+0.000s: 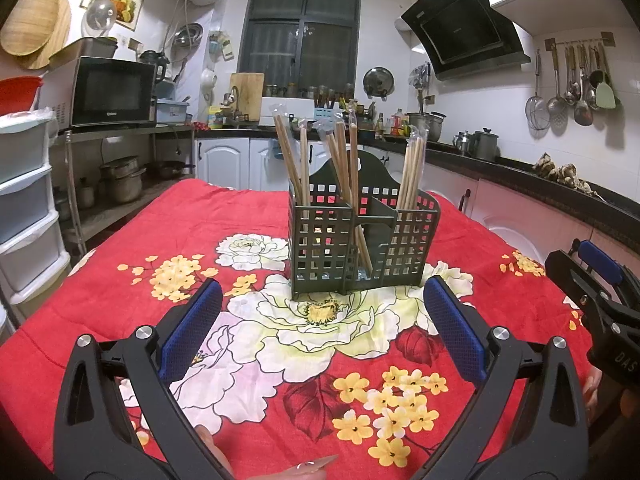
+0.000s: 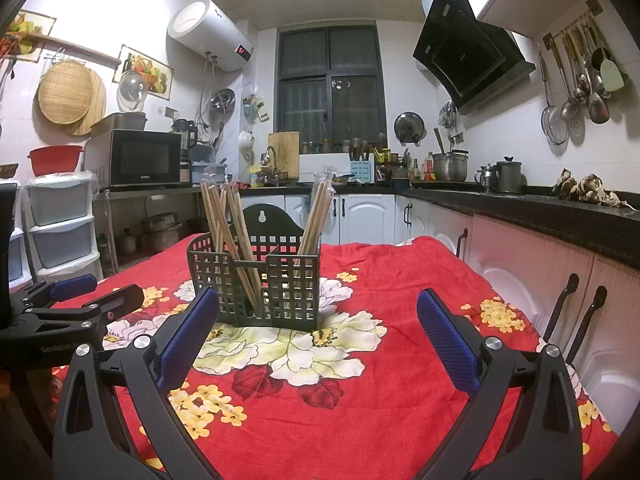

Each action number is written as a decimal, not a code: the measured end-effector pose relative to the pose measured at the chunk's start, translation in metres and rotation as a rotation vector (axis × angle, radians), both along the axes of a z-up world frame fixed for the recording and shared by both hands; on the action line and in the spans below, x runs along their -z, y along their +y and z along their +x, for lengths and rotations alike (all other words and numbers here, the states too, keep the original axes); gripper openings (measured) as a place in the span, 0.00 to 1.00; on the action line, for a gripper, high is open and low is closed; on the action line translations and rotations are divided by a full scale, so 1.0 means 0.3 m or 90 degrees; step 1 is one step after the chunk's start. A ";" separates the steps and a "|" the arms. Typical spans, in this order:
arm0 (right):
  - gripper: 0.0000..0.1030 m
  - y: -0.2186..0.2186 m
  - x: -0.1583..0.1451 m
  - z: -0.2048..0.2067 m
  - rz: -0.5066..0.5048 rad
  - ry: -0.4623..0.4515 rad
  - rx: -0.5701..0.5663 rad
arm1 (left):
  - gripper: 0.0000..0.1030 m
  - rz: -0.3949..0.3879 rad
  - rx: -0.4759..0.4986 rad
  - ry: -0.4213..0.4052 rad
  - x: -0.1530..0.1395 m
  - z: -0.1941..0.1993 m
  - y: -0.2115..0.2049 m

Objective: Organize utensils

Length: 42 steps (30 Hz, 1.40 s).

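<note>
A dark green slotted utensil holder (image 1: 362, 242) stands on the table's red floral cloth (image 1: 256, 216), also in the right wrist view (image 2: 264, 284). Several wrapped wooden chopsticks (image 1: 344, 160) stand in its compartments, leaning outward; they also show in the right wrist view (image 2: 228, 224). My left gripper (image 1: 322, 320) is open and empty, just in front of the holder. My right gripper (image 2: 318, 330) is open and empty, in front of the holder from the other side. The right gripper shows at the left wrist view's right edge (image 1: 600, 280). The left gripper shows at the right wrist view's left edge (image 2: 80, 300).
The cloth-covered table (image 2: 400, 360) is ringed by kitchen counters (image 2: 520, 204) at the right and back. A microwave (image 1: 112, 92) on a rack and plastic drawers (image 1: 24, 200) stand to the left. Cabinet handles (image 2: 576, 312) lie close to the table's right edge.
</note>
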State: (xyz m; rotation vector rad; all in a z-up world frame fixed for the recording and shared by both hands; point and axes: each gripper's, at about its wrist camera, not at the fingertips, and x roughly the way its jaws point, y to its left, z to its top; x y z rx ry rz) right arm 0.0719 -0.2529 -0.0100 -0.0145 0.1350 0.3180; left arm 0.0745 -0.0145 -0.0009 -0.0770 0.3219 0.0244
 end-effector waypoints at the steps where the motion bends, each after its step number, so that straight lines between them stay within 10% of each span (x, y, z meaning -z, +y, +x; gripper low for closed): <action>1: 0.94 0.002 0.002 -0.001 0.000 0.002 0.001 | 0.90 0.000 0.002 0.001 0.000 0.001 -0.001; 28: 0.94 0.001 -0.007 0.002 0.007 0.004 0.016 | 0.90 0.007 0.012 0.032 0.029 0.027 -0.004; 42: 0.94 -0.072 -0.080 0.135 -0.021 0.088 0.083 | 0.90 -0.003 -0.026 0.136 -0.044 0.126 0.121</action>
